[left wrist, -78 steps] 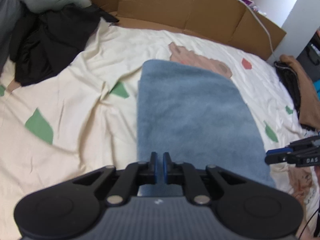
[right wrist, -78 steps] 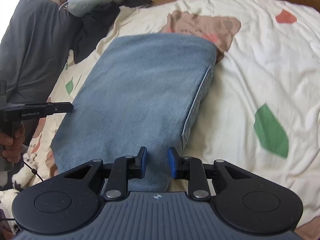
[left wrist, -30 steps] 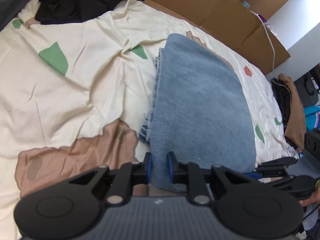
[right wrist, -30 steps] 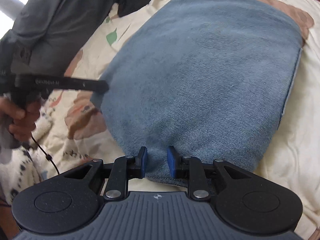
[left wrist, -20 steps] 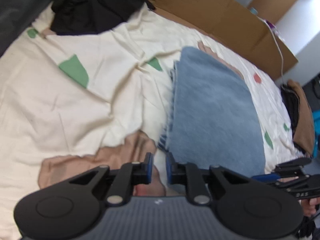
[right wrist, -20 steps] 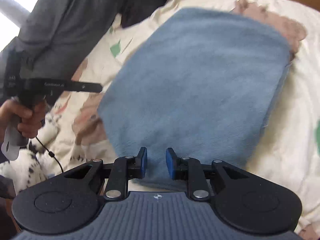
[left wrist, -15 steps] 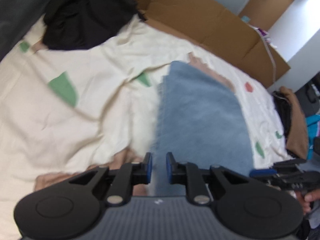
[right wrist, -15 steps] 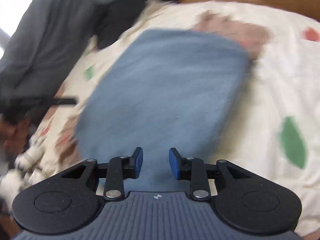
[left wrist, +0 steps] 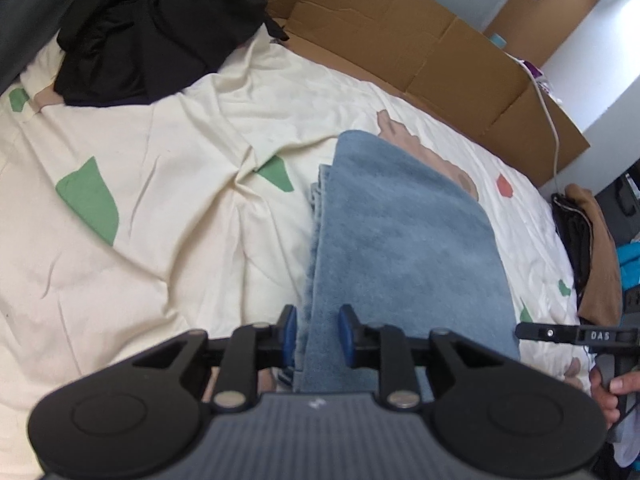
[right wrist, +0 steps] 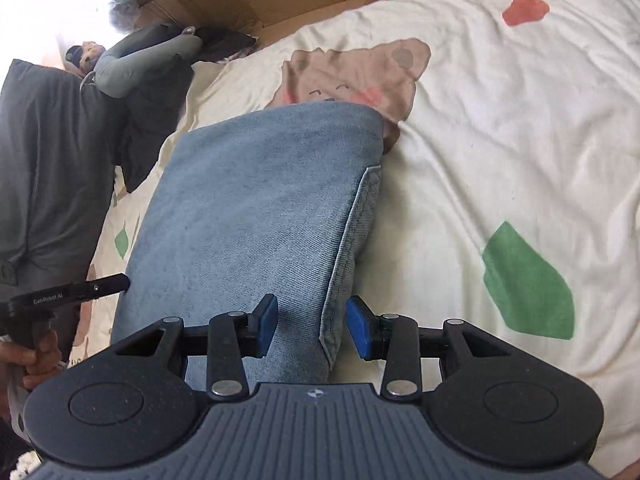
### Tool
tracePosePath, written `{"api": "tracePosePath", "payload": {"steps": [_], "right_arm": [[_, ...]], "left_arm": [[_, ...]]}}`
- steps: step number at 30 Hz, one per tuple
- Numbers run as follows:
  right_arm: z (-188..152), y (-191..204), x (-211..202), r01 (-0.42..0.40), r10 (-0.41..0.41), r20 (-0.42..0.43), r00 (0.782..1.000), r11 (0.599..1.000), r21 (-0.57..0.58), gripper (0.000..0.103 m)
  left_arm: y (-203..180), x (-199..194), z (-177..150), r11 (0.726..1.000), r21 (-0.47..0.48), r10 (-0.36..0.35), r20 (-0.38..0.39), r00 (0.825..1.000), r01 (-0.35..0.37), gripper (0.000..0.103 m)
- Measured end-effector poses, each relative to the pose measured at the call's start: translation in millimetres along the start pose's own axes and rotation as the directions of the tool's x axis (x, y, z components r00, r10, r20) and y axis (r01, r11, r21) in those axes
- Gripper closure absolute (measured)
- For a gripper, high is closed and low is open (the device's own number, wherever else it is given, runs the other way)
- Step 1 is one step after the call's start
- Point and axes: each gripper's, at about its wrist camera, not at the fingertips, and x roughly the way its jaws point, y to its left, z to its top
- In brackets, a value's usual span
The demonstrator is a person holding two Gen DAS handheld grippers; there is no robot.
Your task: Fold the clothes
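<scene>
Folded jeans (left wrist: 404,248) lie in a neat blue denim stack on the bed, on a cream sheet (left wrist: 168,208) w/ green leaf shapes & a brown bear print; the bear's head peeks out past the far end of the stack in the right wrist view. Stack's long axis runs away from both cams.

Left tongs (left wrist: 317,336) sit at the near left edge of the jeans; jaws have just been opening, now a little apart, layered denim edge between them, pads not visibly pressing on it. Right tongs (right wrist: 312,326) at the near right corner; jaws also just been opening, now clearly apart, the seamed side edge of the jeans (right wrist: 256,216) between the blue pads w/ gaps either side, so no grip.

Each cam catches the other tool at the frame edge, w/ a hand (left wrist: 608,390) on its grip.

Black clothes (left wrist: 156,28) heaped at the far left corner of the bed. Flattened cardboard (left wrist: 420,48) stands along the far side. Brown garment (left wrist: 596,256) drapes over the right edge. Grey pillow (right wrist: 48,160) near the head end
</scene>
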Motion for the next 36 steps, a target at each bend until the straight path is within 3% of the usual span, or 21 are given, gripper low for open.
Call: {"api": "tracePosePath", "payload": {"steps": [8, 14, 25, 30, 33, 36], "right_arm": [[9, -8, 30, -0.038, 0.044, -0.04, 0.998, 0.989, 0.142, 0.051], [13, -11, 26, -0.05, 0.062, -0.047, 0.997, 0.973, 0.225, 0.061], [10, -20, 38, -0.061, 0.074, -0.036, 0.997, 0.961, 0.269, 0.057], [11, -14, 30, -0.071, 0.082, -0.032, 0.996, 0.963, 0.261, 0.066], [11, -17, 28, -0.1, 0.112, -0.028, 0.993, 0.953, 0.285, 0.066], [9, -25, 34, -0.108, 0.123, -0.029, 0.992, 0.946, 0.305, 0.061]], "left_arm": [[-1, 14, 0, 1.0, -0.016, -0.027, -0.008, 1.0, 0.027, 0.076], [5, 17, -2, 0.999, -0.037, -0.039, -0.006, 0.999, 0.039, 0.075], [7, 18, -3, 0.999, -0.03, -0.043, -0.007, 0.999, 0.043, 0.075], [6, 18, -4, 0.999, -0.027, -0.04, -0.007, 0.999, 0.04, 0.074], [7, 18, -4, 0.999, -0.029, -0.037, -0.008, 0.999, 0.037, 0.074], [7, 18, -4, 0.998, -0.033, -0.044, -0.009, 0.999, 0.044, 0.074]]}}
